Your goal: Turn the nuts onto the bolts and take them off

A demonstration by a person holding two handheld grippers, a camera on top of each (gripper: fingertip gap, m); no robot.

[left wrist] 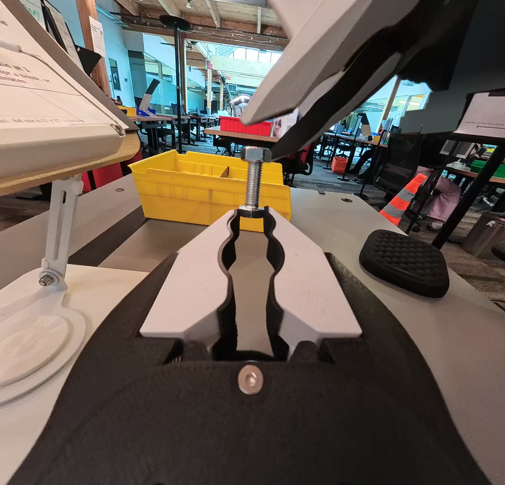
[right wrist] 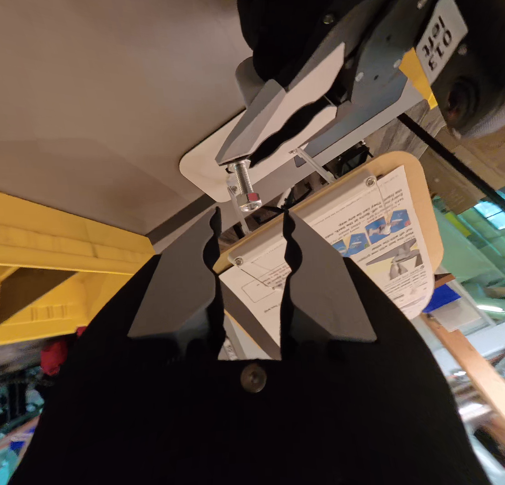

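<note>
The table (left wrist: 314, 220) under me is big and pale grey, and it fills the low part of my left view. A board (left wrist: 54, 103) with paper sheets on it stands tilted on a white stand (left wrist: 58, 226) at the left side of the table. A yellow bin (left wrist: 207, 187) sits on the table, behind my left gripper (left wrist: 251, 212). A black bumpy pad (left wrist: 404, 261) lies on the table at the right. Far off on the floor at the right I see an orange cone (left wrist: 401, 201). My left gripper is clenched on the bottom end of the bolt (left wrist: 253, 182), right at my fingertips. The bolt stands straight up from them, so its shiny threads show. The nut (left wrist: 255, 153) sits at the very top of the bolt. My right gripper (left wrist: 269, 133) comes down from the upper right, tilted, above the bolt. In my left view its dark lower finger (left wrist: 295, 141) touches the right side of the nut, and its pale finger (left wrist: 300, 70) is above the nut. In my right view everything looks upside down, and I see the nut (right wrist: 250, 200) just past my right fingertips (right wrist: 216, 212). My right jaws are spread apart with a wide gap, and they hold nothing. The nut is not between them.
</note>
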